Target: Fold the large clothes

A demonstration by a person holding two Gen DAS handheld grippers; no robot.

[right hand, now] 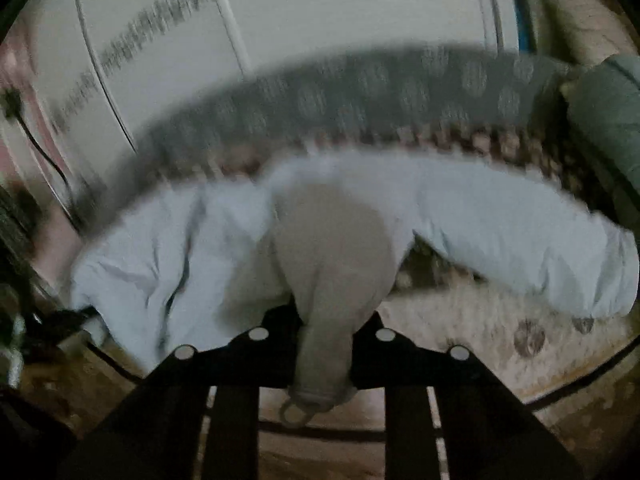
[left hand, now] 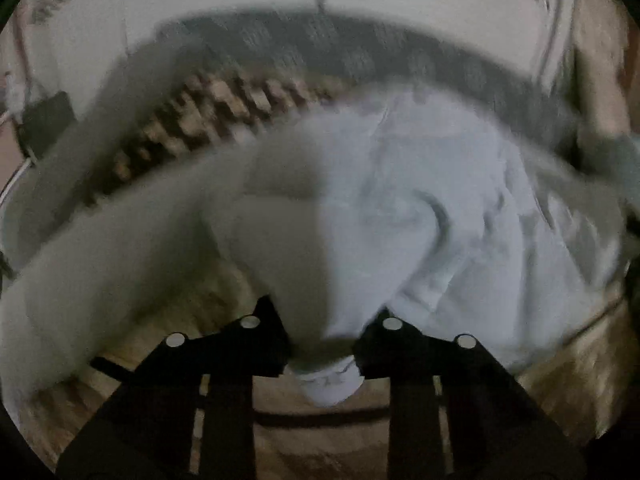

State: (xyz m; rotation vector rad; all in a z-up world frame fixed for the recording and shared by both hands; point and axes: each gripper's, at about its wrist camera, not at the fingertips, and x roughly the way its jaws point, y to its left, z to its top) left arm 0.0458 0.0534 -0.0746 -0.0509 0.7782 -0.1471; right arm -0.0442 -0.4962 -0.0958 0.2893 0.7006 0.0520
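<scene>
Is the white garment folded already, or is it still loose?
Loose, not folded. The white garment hangs crumpled between the left gripper and right gripper, each pinching a bunch, one sleeve trailing over the rug.

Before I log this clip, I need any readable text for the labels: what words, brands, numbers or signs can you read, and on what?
No text can be read in either view.
Dark band across the white panels: looks like a pattern or print, too blurred to tell.
White garment: no label or print shows, nor on the bunched ends held in the left gripper and the right gripper.
</scene>
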